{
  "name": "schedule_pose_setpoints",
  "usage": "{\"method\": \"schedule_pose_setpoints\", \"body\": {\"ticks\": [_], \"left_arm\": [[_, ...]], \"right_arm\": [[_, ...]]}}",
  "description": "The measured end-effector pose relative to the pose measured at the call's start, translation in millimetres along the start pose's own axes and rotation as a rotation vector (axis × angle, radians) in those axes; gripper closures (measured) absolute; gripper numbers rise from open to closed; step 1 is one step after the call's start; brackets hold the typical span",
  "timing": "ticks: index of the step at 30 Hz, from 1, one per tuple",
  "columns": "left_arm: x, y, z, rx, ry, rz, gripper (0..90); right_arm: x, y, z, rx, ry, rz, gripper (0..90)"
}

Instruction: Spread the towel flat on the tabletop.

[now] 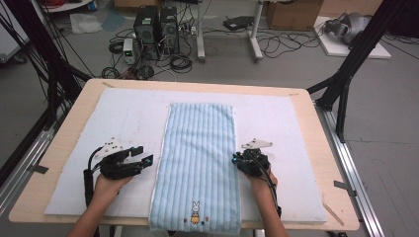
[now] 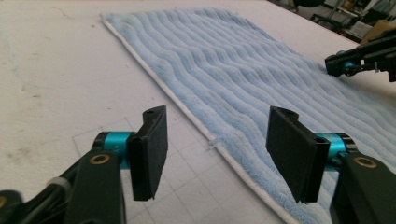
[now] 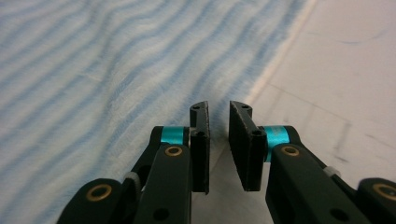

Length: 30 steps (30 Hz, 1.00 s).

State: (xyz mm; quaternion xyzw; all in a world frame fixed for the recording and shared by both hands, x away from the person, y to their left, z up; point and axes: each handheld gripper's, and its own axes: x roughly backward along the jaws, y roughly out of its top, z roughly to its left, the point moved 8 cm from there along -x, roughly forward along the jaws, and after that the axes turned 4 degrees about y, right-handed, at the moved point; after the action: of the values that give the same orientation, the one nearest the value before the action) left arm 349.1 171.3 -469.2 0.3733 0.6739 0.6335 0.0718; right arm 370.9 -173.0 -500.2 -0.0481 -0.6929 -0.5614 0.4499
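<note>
My left gripper (image 2: 217, 154) has its fingers wide apart with nothing between them, poised just above the white-hemmed left edge of the blue striped towel (image 1: 197, 163). The fingers of my right gripper (image 3: 218, 149) stand narrow, a slim gap between the pads, over the towel's right edge; I see no cloth pinched there. The towel lies flat and lengthwise on the white foam mat (image 1: 296, 148), its rabbit motif (image 1: 195, 212) at my end.
</note>
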Motion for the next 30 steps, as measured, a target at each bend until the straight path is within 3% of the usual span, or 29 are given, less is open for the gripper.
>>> {"method": "schedule_pose_setpoints", "body": {"ticks": [1, 3, 6, 8, 14, 18, 20, 23, 25, 27, 30], "left_arm": [[0.3, 0.8, 0.7, 0.010, 0.005, -0.007, 33.8], [0.7, 1.7, 1.7, 0.007, 0.019, -0.008, 29.5], [2.6, 4.3, 2.5, 0.014, 0.010, -0.025, 20.3], [3.6, 7.2, 4.8, 0.023, 0.005, -0.041, 20.3], [6.0, 16.4, 11.6, 0.016, -0.016, -0.097, 22.2], [5.4, 20.8, 14.3, -0.067, -0.032, -0.161, 23.6], [4.1, 20.8, 15.2, -0.055, -0.038, -0.149, 23.7], [3.5, 23.9, 14.3, -0.046, -0.056, -0.140, 23.0], [4.6, 28.7, 12.2, -0.052, -0.046, -0.147, 21.2], [6.7, 33.2, 8.4, -0.029, -0.051, -0.164, 19.2], [10.1, 32.4, 5.6, -0.030, -0.034, -0.167, 18.8]], "right_arm": [[0.8, -0.7, -2.0, 0.017, -0.026, 0.007, 78.0], [1.1, -0.9, -2.1, 0.011, -0.027, 0.008, 77.3], [7.2, 3.0, 2.6, 0.006, 0.031, -0.034, 71.2], [16.9, 8.7, 4.7, 0.007, 0.063, -0.079, 66.1], [43.8, 10.4, -9.9, -0.029, 0.065, -0.162, 46.4], [49.0, 3.1, -27.0, -0.051, 0.053, -0.177, 28.1], [49.9, 0.3, -32.0, -0.066, 0.052, -0.176, 24.0], [51.0, -1.5, -34.9, -0.045, 0.043, -0.160, 19.8], [55.2, -0.9, -35.4, -0.048, 0.039, -0.169, 15.8], [61.0, -2.2, -35.1, -0.051, 0.034, -0.180, 12.1], [68.2, -5.4, -31.9, -0.023, 0.031, -0.187, 11.6]]}}
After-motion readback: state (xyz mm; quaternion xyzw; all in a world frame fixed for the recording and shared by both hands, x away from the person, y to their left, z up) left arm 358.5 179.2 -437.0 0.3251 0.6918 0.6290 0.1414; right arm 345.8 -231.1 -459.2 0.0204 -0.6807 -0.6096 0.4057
